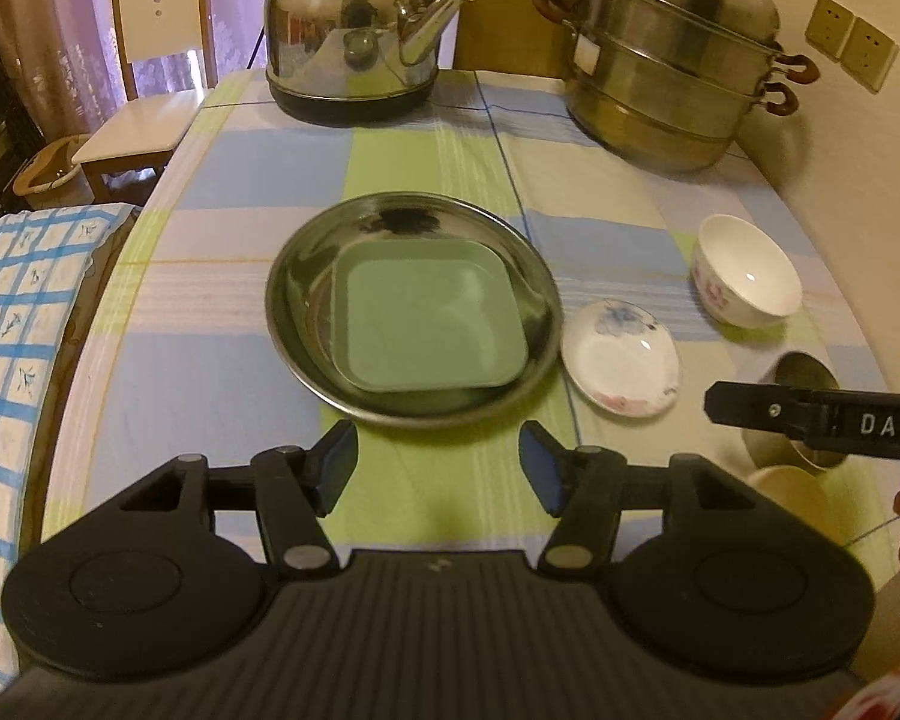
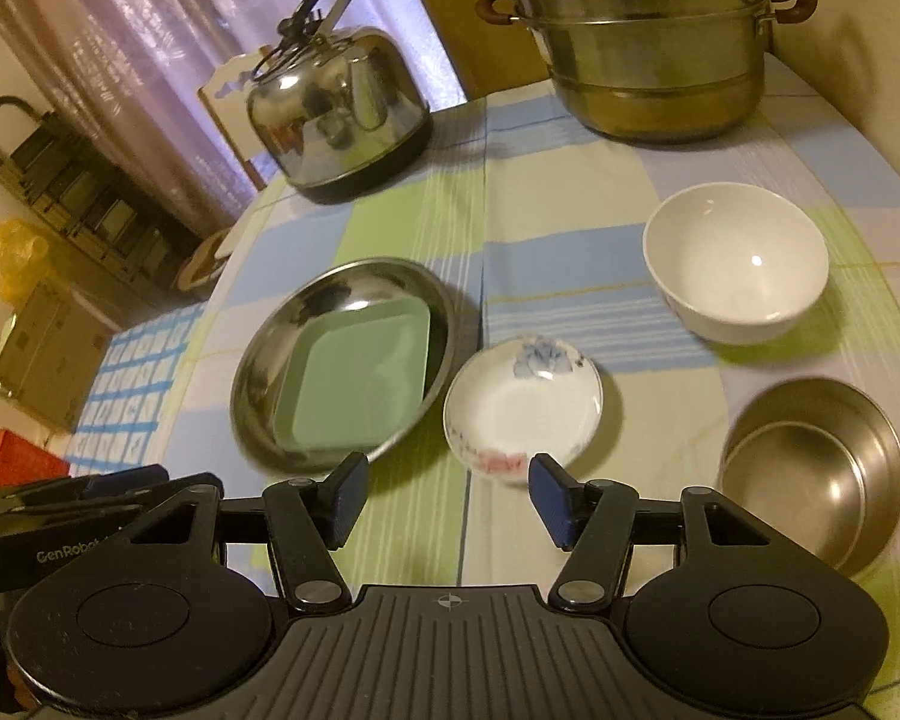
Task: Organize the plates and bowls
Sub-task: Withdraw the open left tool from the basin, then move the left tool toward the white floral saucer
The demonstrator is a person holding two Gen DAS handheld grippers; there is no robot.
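A green square plate (image 1: 429,318) lies inside a round steel plate (image 1: 306,276) in the middle of the table; both show in the right wrist view too, the green plate (image 2: 360,384) in the steel plate (image 2: 282,336). A small floral saucer (image 1: 621,357) (image 2: 522,402) sits to their right. A white bowl (image 1: 747,288) (image 2: 735,261) stands further right. A steel bowl (image 2: 813,468) is at the near right, partly hidden in the left wrist view (image 1: 801,375). My left gripper (image 1: 438,465) is open and empty, just short of the steel plate. My right gripper (image 2: 447,498) is open and empty, just short of the saucer.
A steel kettle (image 1: 354,42) (image 2: 336,114) and a stacked steamer pot (image 1: 672,60) (image 2: 642,42) stand at the back of the checked tablecloth. A cream dish (image 1: 792,495) lies near the right gripper's body. A chair (image 1: 150,72) stands beyond the table's left edge.
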